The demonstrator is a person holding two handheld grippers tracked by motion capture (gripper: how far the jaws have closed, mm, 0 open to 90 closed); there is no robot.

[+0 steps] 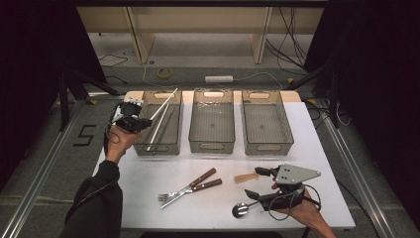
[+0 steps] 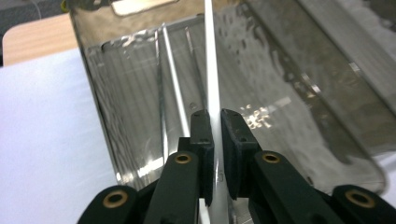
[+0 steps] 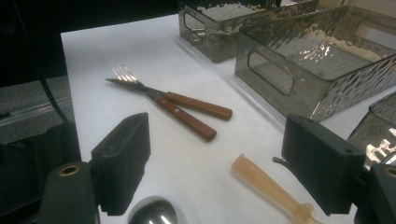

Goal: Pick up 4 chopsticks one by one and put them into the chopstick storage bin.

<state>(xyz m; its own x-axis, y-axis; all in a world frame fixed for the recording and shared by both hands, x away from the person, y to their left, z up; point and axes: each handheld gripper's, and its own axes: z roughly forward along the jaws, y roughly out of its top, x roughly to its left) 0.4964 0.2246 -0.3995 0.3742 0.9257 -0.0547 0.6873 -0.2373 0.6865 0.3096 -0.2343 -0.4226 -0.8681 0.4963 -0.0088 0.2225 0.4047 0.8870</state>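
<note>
A white table (image 1: 148,198) stands on a dim floor strewn with cables, and three smoky clear bins sit in a row along its far half. The left gripper (image 1: 148,123) hangs over the left bin (image 1: 141,148), its jaws clenched on a white chopstick (image 1: 166,103) that slants up and out past the bin's far rim; in the left gripper view the stick (image 2: 212,65) runs straight up between the pads above the ribbed bin floor, where more thin sticks (image 2: 175,88) lie. The middle bin (image 1: 212,145) and right bin (image 1: 267,146) stand beside it. Nearer the person, two wooden-handled forks (image 1: 190,187) lie crossed. The right gripper (image 1: 255,183) rests low on the table with its jaws released and wide, a pale handle (image 1: 246,176) and a metal spoon (image 1: 240,210) lying close to them, nothing gripped.
</note>
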